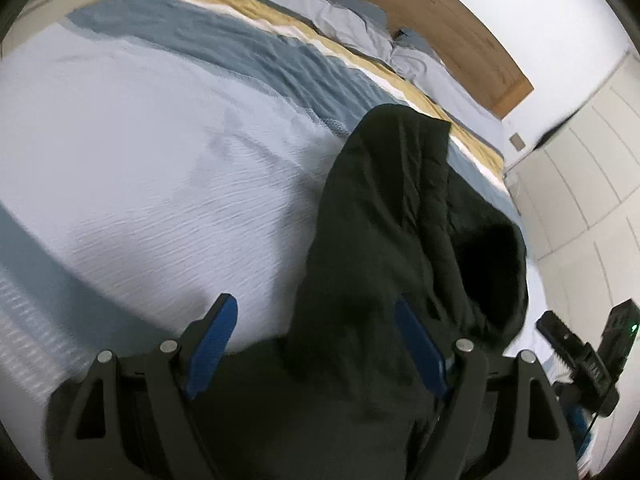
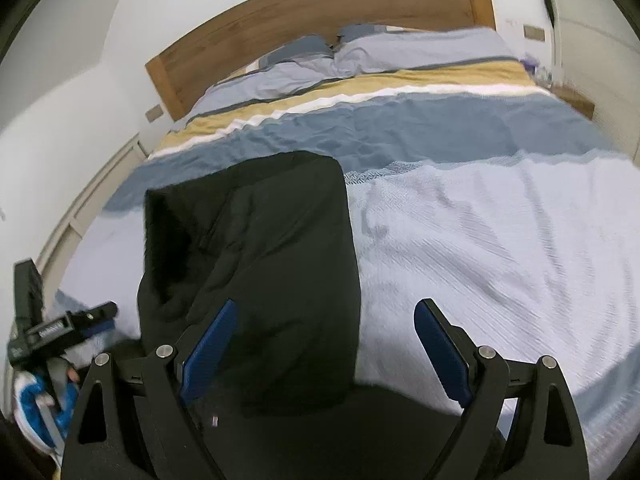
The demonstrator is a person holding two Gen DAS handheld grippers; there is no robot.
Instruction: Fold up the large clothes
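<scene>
A large black padded garment (image 1: 392,232) lies folded lengthwise on the bed, its near end running under the camera. It also shows in the right wrist view (image 2: 264,264) as a long dark strip with a furry hood edge on its left. My left gripper (image 1: 316,328) is open above the garment's near end, blue pads wide apart. My right gripper (image 2: 324,332) is open above the same end, its left pad over the cloth. Neither holds anything. The other gripper shows at the right edge in the left wrist view (image 1: 580,356) and at the left edge in the right wrist view (image 2: 52,332).
The bed has a pale blue textured cover (image 1: 152,168), a darker blue band (image 2: 400,124), yellow and white stripes, and pillows (image 2: 400,48) against a wooden headboard (image 2: 320,4). White cupboard doors (image 1: 584,176) stand beside the bed. A gloved hand (image 2: 40,392) holds the other gripper.
</scene>
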